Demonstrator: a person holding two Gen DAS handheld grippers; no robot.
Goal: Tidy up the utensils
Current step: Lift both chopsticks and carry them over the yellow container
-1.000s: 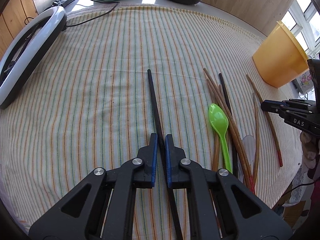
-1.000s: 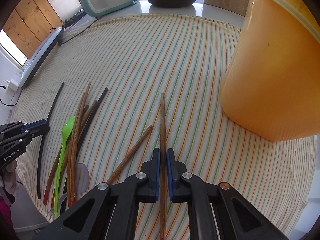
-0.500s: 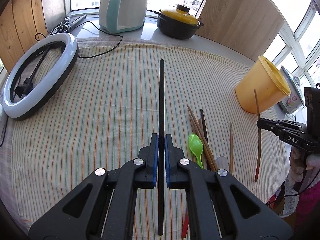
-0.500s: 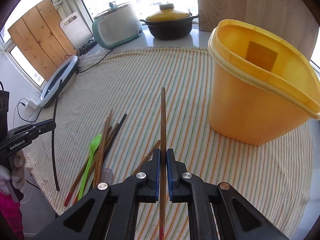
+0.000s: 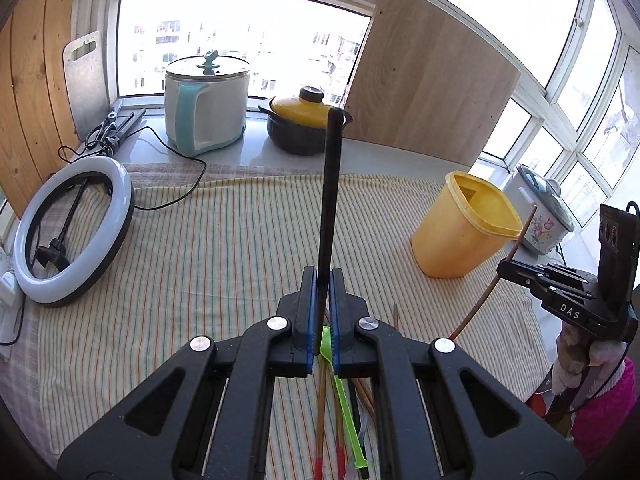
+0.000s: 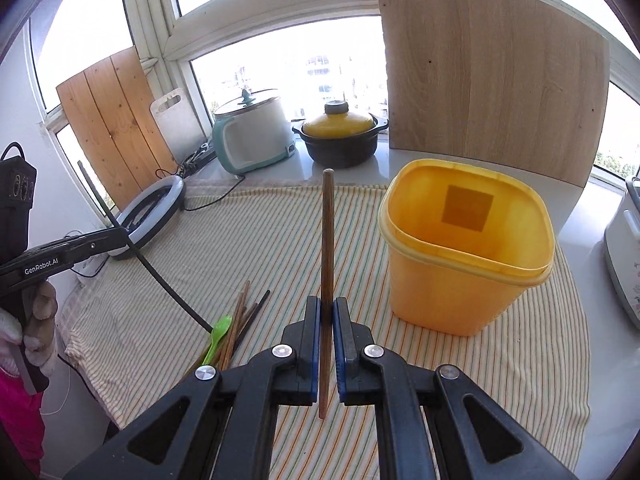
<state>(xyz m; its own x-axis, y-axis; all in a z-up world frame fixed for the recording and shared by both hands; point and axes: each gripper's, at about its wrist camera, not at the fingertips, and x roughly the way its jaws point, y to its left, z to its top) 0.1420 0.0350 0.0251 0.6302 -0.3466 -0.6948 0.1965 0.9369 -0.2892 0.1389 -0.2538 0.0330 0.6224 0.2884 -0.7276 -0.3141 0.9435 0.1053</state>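
Both grippers are holding something here. The left gripper [image 5: 322, 280] has its fingers pinching a black chopstick [image 5: 330, 188], which sticks up through the middle of the frame. The right gripper [image 6: 327, 308] is clamped on a brown wooden chopstick [image 6: 327, 236], just left of the yellow bin [image 6: 468, 256] at centre right. The rest of the pile, including a green spoon [image 6: 218, 334], lies on the striped table [image 6: 248, 240] at lower left.
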